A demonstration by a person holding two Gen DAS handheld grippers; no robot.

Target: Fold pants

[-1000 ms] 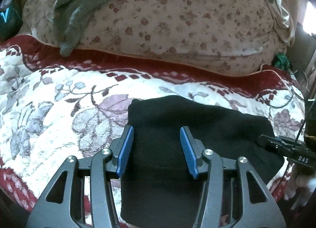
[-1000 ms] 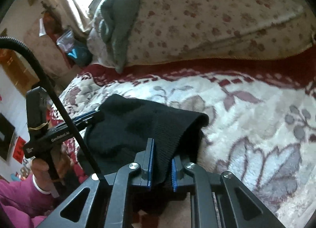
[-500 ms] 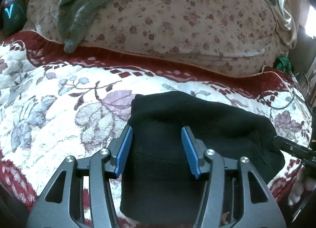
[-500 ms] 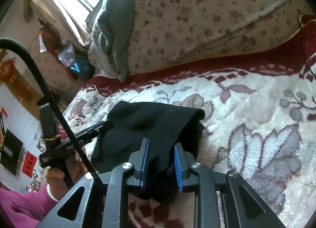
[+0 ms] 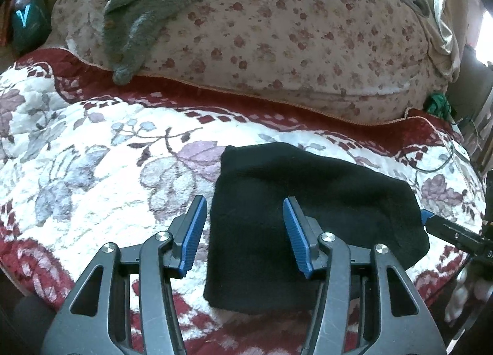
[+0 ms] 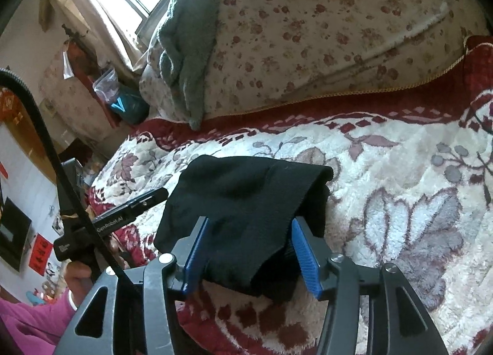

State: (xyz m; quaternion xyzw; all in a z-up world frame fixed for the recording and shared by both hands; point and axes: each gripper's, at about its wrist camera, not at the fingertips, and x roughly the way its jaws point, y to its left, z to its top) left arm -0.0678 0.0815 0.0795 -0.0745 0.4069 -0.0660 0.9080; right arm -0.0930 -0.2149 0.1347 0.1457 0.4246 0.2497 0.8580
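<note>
The black pants (image 5: 308, 216) lie folded into a compact bundle on the floral blanket (image 5: 92, 170), low and right of centre in the left wrist view and at lower centre in the right wrist view (image 6: 246, 210).

A second ago the right gripper (image 6: 249, 256) was clamped on the near fold of the fabric. Its jaws have just been opening, and now the blue pads stand wide on either side of the cloth, which sags between them (whether either pad still brushes the knit is hard to tell). The left gripper (image 5: 243, 231) is released as before, its pads parted. The left edge of the bundle lies between them, and it sits slightly further back from the pants than a second ago.

The pants' near edge is hidden behind both grippers' frames, so the layers cannot be counted. In the left wrist view only the right gripper's tip shows at the right edge, against the bundle's corner. A hand (image 6: 80, 275) and pink sleeve (image 6: 27, 327) are cut off at the lower left of the right wrist view. The flowered quilt (image 5: 292, 31) and grey-green towel (image 5: 148, 7) run out of the top of the frame.
</note>
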